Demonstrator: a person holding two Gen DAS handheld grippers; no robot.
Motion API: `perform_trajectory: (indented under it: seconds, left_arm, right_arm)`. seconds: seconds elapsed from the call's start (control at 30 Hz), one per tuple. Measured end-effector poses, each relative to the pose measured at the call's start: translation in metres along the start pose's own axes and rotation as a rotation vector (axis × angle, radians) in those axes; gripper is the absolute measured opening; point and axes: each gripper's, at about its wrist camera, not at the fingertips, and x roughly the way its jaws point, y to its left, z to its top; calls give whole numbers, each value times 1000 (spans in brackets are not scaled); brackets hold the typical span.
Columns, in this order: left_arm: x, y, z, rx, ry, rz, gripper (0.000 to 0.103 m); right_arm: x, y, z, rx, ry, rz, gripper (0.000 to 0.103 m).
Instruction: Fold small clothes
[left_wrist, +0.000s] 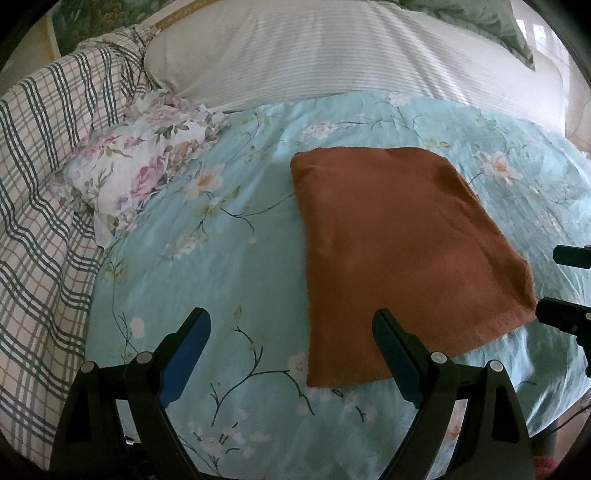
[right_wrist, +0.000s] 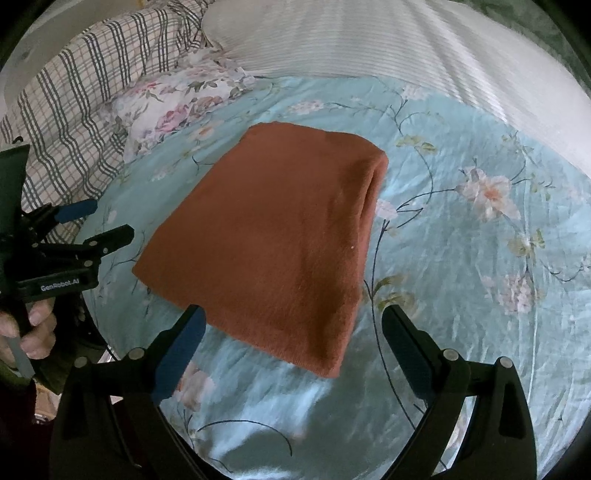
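Observation:
A rust-brown cloth (left_wrist: 399, 251) lies folded into a flat rectangle on the light blue flowered bedsheet (left_wrist: 229, 280). It also shows in the right wrist view (right_wrist: 280, 236), with its folded edge on the right. My left gripper (left_wrist: 291, 325) is open and empty, hovering just in front of the cloth's near left corner. It shows at the left edge of the right wrist view (right_wrist: 99, 221). My right gripper (right_wrist: 293, 321) is open and empty, above the cloth's near edge. Its fingertips (left_wrist: 554, 310) show beside the cloth's right corner.
A small floral pillow (left_wrist: 136, 173) lies left of the cloth. A plaid blanket (left_wrist: 44, 206) runs along the left side. A large white striped pillow (left_wrist: 332, 51) lies across the back. A hand (right_wrist: 33, 328) holds the left gripper's handle.

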Motion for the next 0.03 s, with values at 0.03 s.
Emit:
perform_trajectory:
  seconds: [0.03]
  left_arm:
    - [1, -1, 0, 1, 0, -9, 90]
  right_arm:
    - [2, -1, 0, 1, -1, 5, 96]
